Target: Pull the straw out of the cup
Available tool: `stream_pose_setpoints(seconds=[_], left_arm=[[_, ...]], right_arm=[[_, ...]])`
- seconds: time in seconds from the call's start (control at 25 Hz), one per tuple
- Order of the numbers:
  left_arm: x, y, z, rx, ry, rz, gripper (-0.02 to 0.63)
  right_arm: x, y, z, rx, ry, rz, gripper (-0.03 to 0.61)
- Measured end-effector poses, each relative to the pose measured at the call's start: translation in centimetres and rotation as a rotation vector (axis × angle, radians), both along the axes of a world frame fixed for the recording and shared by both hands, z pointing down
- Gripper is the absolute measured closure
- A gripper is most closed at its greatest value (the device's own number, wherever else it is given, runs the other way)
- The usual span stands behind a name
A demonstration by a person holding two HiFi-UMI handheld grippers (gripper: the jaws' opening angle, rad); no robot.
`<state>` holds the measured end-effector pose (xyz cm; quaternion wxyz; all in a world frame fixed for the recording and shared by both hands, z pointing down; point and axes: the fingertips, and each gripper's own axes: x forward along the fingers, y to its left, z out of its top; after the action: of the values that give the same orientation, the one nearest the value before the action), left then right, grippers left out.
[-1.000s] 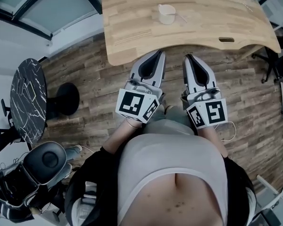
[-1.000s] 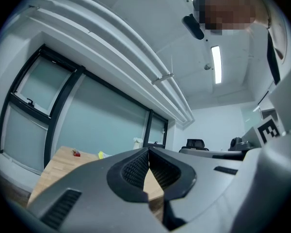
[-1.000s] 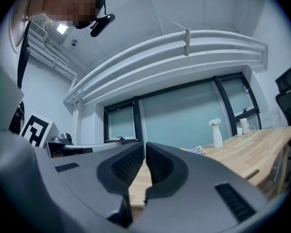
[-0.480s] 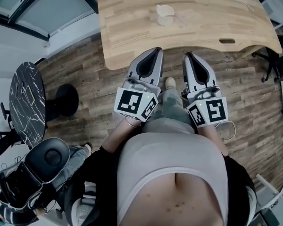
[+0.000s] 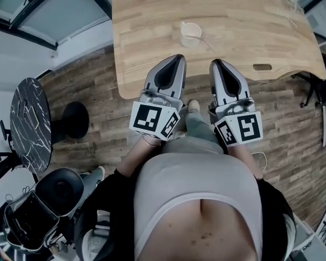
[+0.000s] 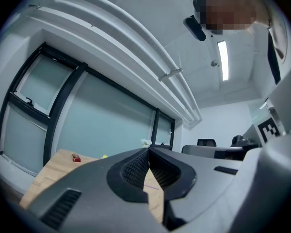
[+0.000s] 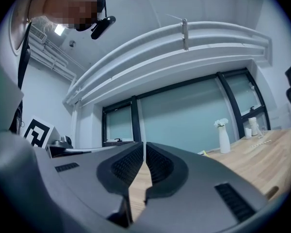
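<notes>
Two grippers sit at the desk's (image 5: 146, 31) near edge, likely poised to reach in. The left gripper (image 5: 177, 62) has its jaws together on nothing. Farther in and between the pair stands the cup (image 5: 190, 34), well apart from both. Its straw (image 5: 207, 44) leans out over the rim, with its long axis slanting toward the near right. The right gripper (image 5: 217, 65) also has its jaws pressed together and empty.
</notes>
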<state>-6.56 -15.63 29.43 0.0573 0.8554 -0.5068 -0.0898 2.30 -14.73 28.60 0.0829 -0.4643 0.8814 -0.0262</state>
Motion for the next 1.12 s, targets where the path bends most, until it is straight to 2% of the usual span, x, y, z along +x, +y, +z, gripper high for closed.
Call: stream_pose_setpoints(seconds=[0.6,1.12], left_arm=[[0.5,-10.0,-0.2,-0.011,-0.016,-0.091,0.607],[0.3,-13.6,-0.4,-0.009,-0.021,-0.161,0.607]], right_arm=[[1.0,-10.5,-0.3,-0.007,-0.006,-0.08,0.543],[1.1,-15.0,0.1,-0.022,-0.005,-0.148,0.541]])
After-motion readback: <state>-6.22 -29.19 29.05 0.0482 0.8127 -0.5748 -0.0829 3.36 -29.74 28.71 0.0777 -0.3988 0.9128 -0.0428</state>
